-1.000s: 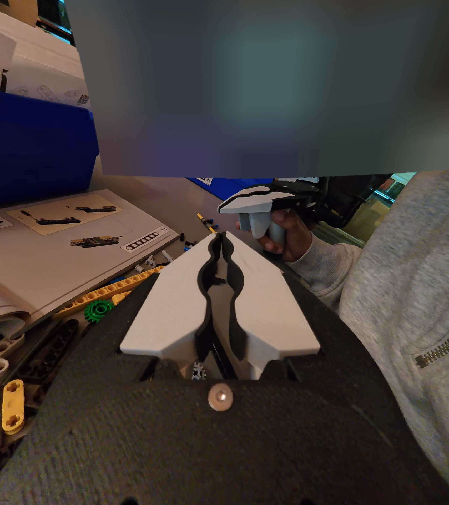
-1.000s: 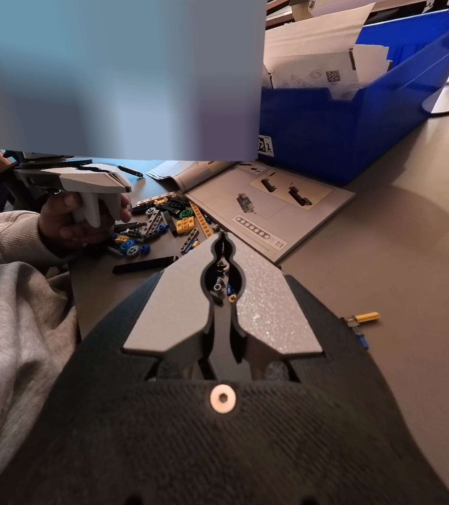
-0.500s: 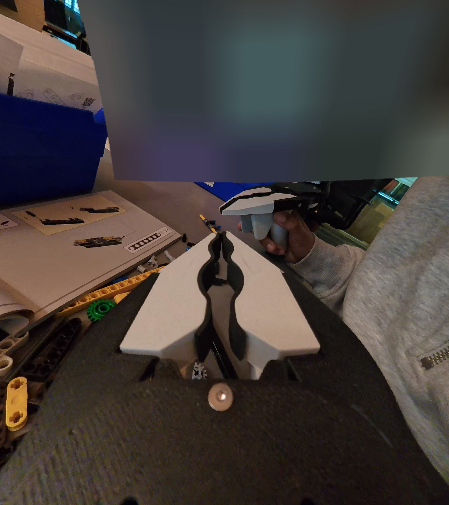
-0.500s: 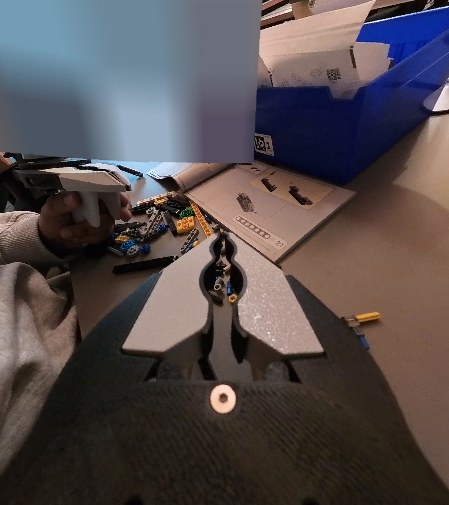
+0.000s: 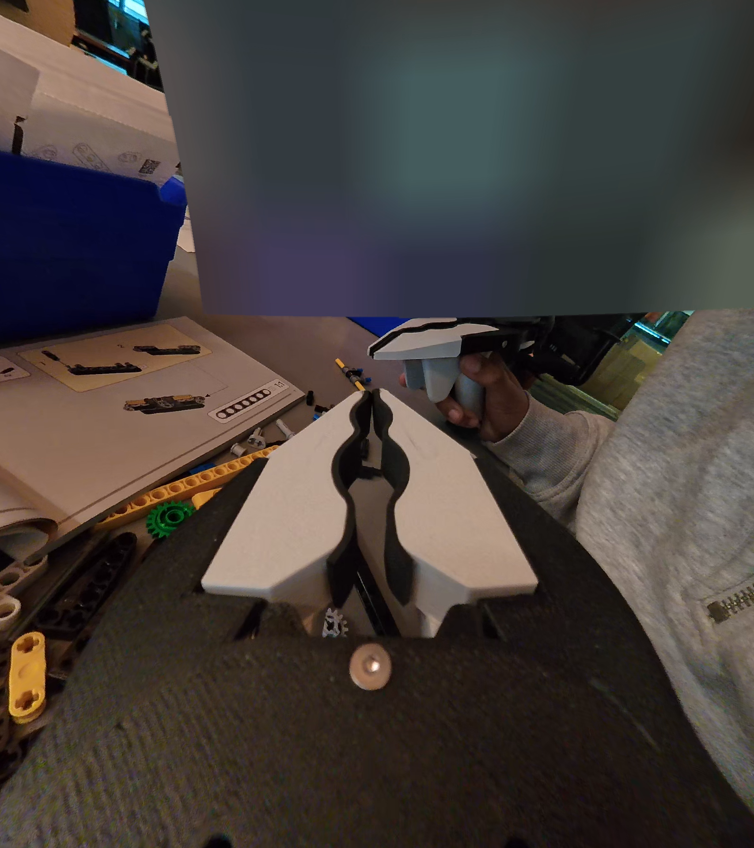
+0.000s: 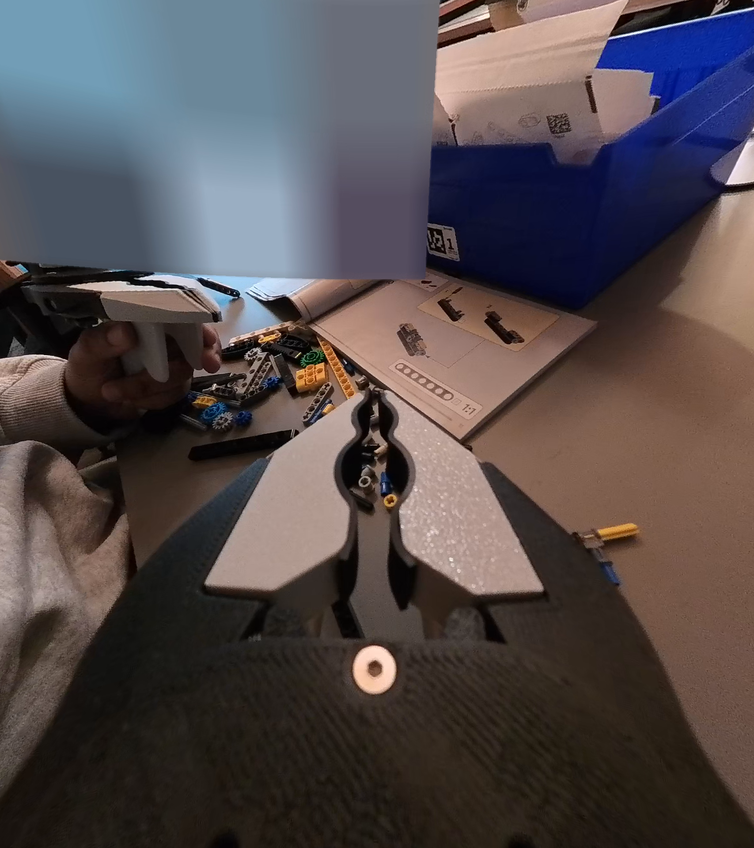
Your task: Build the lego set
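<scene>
L wrist view, left to right: a blue plastic bin (image 5: 58, 243) w/ white cardboard inside stands at the far left. In front of it lies the open grey instruction booklet (image 5: 90, 413), flat on the grey-brown tabletop (image 5: 301, 348). Along the booklet's near edge runs a long yellow holed lego beam (image 5: 191, 484), long axis going from near-left to far-right, w/ a green lego gear (image 5: 167, 517) just beside it. Lower left: a short yellow two-hole link (image 5: 27, 674), upright in frame, amid black and light-grey beams. Centre: the left gripper (image 5: 371, 394), grey fingers w/ black pads, tips together, nothing between them. Right of it, the right gripper (image 5: 377, 351) is held in a hand (image 5: 489, 394) w/ a grey sleeve; its tip points left, fingers closed.

R wrist view, left to right: the left gripper (image 6: 216, 314) is gripped by a hand (image 6: 104, 371), tip pointing right, above the pile of loose lego pieces (image 6: 283, 367) — yellow, black, blue, grey. A long black lego beam (image 6: 242, 444) lies apart from the pile, long axis roughly left-right. Centre: the right gripper (image 6: 374, 394), tips nearly touching, empty; small pins show on the table thru the gap in its pads. Far right: a yellow axle piece (image 6: 613, 532) w/ a grey connector, pointing right, well apart from the pile.
</scene>
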The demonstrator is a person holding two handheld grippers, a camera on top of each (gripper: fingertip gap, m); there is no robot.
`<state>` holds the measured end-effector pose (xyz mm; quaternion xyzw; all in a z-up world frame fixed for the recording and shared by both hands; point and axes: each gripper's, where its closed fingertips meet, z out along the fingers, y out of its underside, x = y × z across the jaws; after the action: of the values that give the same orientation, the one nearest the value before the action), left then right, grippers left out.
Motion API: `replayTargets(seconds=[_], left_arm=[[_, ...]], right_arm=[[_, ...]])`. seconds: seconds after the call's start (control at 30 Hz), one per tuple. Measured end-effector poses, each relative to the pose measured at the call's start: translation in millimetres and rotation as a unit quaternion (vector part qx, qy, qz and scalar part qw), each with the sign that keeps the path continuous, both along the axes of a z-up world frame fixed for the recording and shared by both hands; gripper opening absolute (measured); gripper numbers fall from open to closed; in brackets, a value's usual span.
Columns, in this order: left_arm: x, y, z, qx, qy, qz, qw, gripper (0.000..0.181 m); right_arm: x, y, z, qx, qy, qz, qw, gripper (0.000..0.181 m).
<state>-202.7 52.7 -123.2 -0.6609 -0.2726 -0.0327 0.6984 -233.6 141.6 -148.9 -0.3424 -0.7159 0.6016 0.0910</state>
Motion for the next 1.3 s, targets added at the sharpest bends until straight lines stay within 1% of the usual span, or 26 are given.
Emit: replayTargets(seconds=[0.13, 0.23, 0.33, 0.5, 0.57, 0.6, 0.73, 0.97, 1.1, 1.17, 1.3], left_arm=[[0, 0, 0, 0.000, 0.001, 0.001, 1.000, 0.000], [0, -1, 1, 0.001, 0.003, 0.003, 1.000, 0.000], [-1, -1, 0, 0.000, 0.002, 0.005, 1.000, 0.000], [-1, -1, 1, -0.002, 0.007, 0.010, 1.000, 0.000], [0, -2, 1, -0.003, 0.009, 0.011, 1.000, 0.000], [0, -1, 1, -0.003, 0.010, 0.012, 1.000, 0.000], [0, -2, 2, -0.003, 0.016, 0.014, 1.000, 0.000], [0, -2, 2, -0.005, 0.016, 0.014, 1.000, 0.000], [0, -1, 1, -0.006, 0.015, 0.014, 1.000, 0.000], [1, -2, 2, -0.005, 0.017, 0.015, 1.000, 0.000], [3, -2, 4, -0.005, 0.027, 0.018, 0.999, 0.000]], right_arm=[[2, 1, 5, -0.012, 0.011, 0.002, 1.000, 0.001], [4, 7, 10, -0.027, 0.016, 0.003, 1.000, 0.005], [3, 17, -3, 0.022, 0.005, -0.014, 1.000, 0.012], [9, 19, -33, 0.143, -0.005, -0.006, 0.990, 0.008], [13, 19, -45, 0.178, -0.025, 0.002, 0.984, 0.004], [14, 20, -49, 0.188, -0.033, 0.002, 0.982, 0.005], [18, 14, -56, 0.194, -0.050, 0.014, 0.980, 0.008], [16, 13, -64, 0.213, -0.068, 0.006, 0.975, 0.016], [12, 15, -65, 0.221, -0.071, -0.008, 0.973, 0.017], [11, 19, -65, 0.223, -0.070, -0.016, 0.972, 0.014], [13, 20, -65, 0.218, -0.076, -0.017, 0.973, 0.013]])
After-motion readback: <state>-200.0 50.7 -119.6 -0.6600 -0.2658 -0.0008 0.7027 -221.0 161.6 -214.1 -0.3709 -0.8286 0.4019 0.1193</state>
